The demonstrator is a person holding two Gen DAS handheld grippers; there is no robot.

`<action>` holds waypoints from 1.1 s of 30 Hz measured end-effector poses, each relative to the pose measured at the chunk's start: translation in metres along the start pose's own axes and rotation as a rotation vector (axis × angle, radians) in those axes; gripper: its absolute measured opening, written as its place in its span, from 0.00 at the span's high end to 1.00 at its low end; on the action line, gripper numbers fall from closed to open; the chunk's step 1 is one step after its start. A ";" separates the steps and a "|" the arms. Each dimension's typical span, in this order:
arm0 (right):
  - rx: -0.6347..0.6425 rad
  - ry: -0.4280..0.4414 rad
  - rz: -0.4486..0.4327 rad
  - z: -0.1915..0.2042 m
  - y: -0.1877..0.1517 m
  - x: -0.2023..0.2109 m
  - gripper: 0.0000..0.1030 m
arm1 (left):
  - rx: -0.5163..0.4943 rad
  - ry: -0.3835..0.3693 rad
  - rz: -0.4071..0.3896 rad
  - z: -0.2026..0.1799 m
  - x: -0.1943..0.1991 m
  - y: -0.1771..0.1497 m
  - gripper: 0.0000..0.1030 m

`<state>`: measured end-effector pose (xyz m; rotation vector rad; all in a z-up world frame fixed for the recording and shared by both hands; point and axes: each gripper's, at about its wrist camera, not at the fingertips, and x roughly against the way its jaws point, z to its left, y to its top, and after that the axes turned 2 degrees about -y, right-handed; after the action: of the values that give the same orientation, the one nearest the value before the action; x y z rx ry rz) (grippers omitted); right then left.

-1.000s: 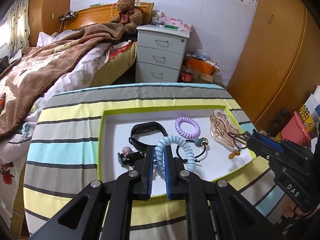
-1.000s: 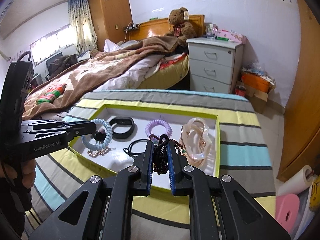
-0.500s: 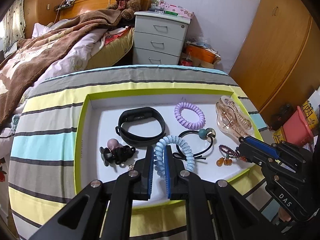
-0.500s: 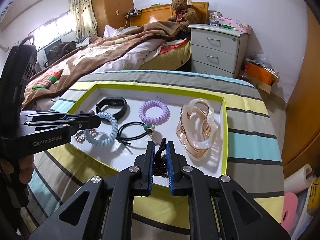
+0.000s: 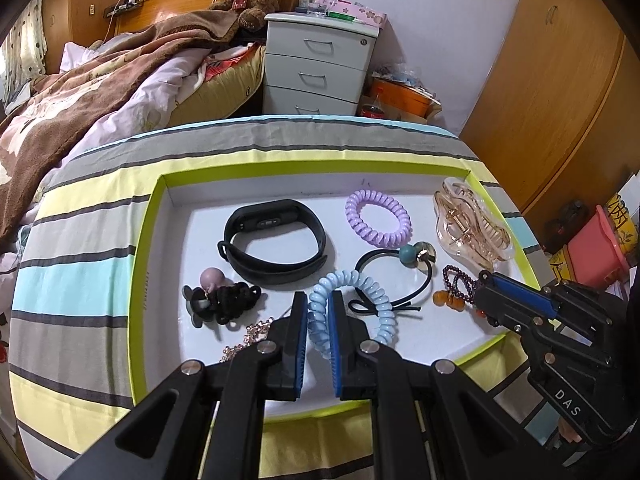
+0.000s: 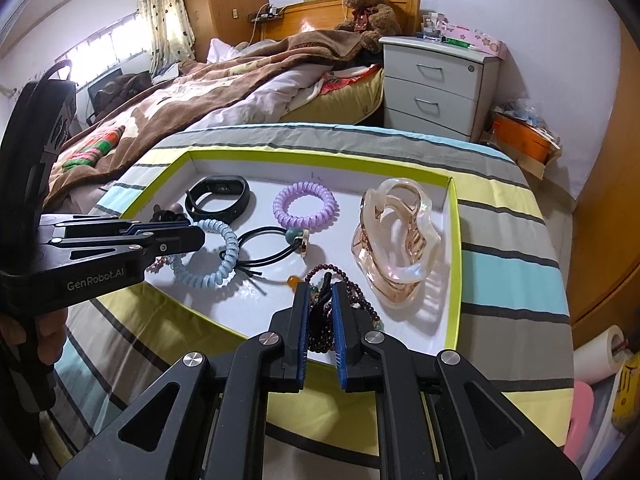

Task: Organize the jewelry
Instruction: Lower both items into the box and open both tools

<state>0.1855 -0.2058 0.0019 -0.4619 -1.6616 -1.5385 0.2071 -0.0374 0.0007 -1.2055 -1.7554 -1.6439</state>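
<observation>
A blue coil tie is clamped by the left hand-held gripper; dark beads are pinched by the right hand-held gripper, both held low over the tray.

A brown teddy bear sits on the wooden headboard of the bed. A brown blanket covers the bed. Beside the bed stands a white nightstand with three drawers. An orange box lies on the floor near it. A striped cloth covers the table.
</observation>
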 end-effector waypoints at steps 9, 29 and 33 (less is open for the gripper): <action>-0.001 0.005 0.018 0.001 0.000 -0.003 0.89 | 0.010 0.004 0.013 0.001 -0.005 0.001 0.89; -0.045 0.035 0.028 -0.004 -0.001 0.000 0.85 | 0.005 0.013 0.017 -0.006 0.001 -0.002 0.62; -0.054 0.047 0.026 -0.005 -0.001 0.002 0.83 | 0.008 0.022 0.020 -0.006 0.003 -0.002 0.58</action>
<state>0.1846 -0.2114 0.0023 -0.4706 -1.5757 -1.5662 0.2022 -0.0422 0.0030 -1.1926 -1.7296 -1.6317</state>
